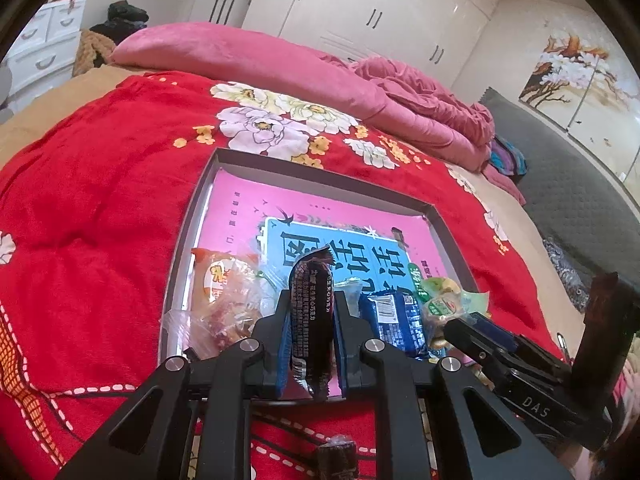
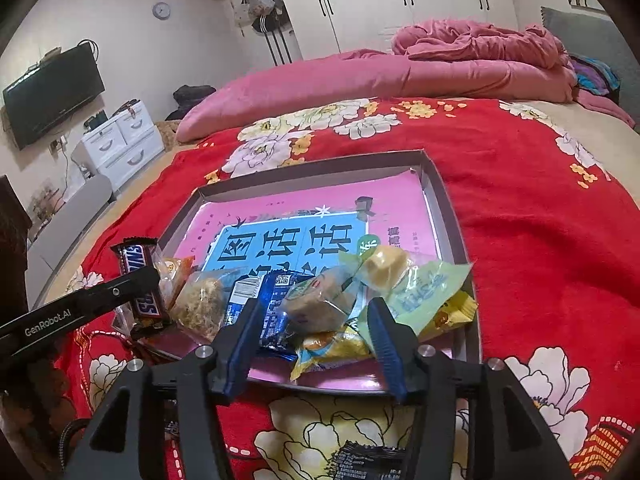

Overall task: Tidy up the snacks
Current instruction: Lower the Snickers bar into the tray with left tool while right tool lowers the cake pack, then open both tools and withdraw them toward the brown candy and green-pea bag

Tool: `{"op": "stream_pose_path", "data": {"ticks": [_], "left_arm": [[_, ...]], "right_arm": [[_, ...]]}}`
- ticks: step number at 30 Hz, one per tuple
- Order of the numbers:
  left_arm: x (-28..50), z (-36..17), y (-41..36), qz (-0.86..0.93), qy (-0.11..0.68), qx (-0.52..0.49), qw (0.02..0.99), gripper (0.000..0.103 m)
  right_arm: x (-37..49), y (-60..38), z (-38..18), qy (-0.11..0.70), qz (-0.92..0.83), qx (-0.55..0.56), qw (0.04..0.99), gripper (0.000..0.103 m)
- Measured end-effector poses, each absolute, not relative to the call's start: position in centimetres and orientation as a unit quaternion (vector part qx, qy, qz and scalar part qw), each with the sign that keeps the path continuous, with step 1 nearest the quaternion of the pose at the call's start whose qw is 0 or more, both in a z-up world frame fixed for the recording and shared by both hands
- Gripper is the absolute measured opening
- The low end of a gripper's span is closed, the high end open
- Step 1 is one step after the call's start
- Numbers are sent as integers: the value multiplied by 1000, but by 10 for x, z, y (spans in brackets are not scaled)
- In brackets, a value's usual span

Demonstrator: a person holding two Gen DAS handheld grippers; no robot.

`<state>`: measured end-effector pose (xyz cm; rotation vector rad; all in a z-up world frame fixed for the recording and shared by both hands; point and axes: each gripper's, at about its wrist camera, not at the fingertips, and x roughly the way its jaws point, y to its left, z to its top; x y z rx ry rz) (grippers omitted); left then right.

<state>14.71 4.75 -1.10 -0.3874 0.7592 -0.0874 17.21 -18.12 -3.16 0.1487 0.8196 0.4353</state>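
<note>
Now the left gripper (image 1: 311, 316) pinches a Snickers bar (image 1: 310, 320); the right gripper (image 2: 316, 336) stands spread, seemingly touching nothing, over the tray (image 2: 440, 196).

Snickers bar (image 2: 138, 280) upright at tray (image 2: 448, 196) near-left edge; blue, green, yellow snack pkts (image 2: 416, 292) piled along near side.

Both grippers are matte black linkages with round silver pivot screws and ribbed blue finger pads (image 1: 285, 344). The left gripper (image 2: 138, 284) carries white "GenRobot.AI" lettering; the right gripper (image 1: 476, 326) is marked "DAS".
</note>
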Motion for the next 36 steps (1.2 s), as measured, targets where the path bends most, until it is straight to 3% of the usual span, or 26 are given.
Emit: {"op": "stream_pose_path", "data": {"ticks": [6, 14, 26, 36], "left_arm": [[146, -9, 50, -44, 363, -192, 911, 22], [144, -2, 47, -51, 352, -182, 917, 43], [137, 8, 49, -58, 333, -182, 923, 63], [116, 20, 47, -66, 320, -154, 932, 70]], "right_arm": [[170, -185, -29, 393, 209, 80, 892, 57], [169, -189, -25, 384, 206, 86, 896, 58], [165, -200, -20, 374, 198, 100, 900, 61], [157, -217, -19, 373, 194, 105, 901, 64]]}}
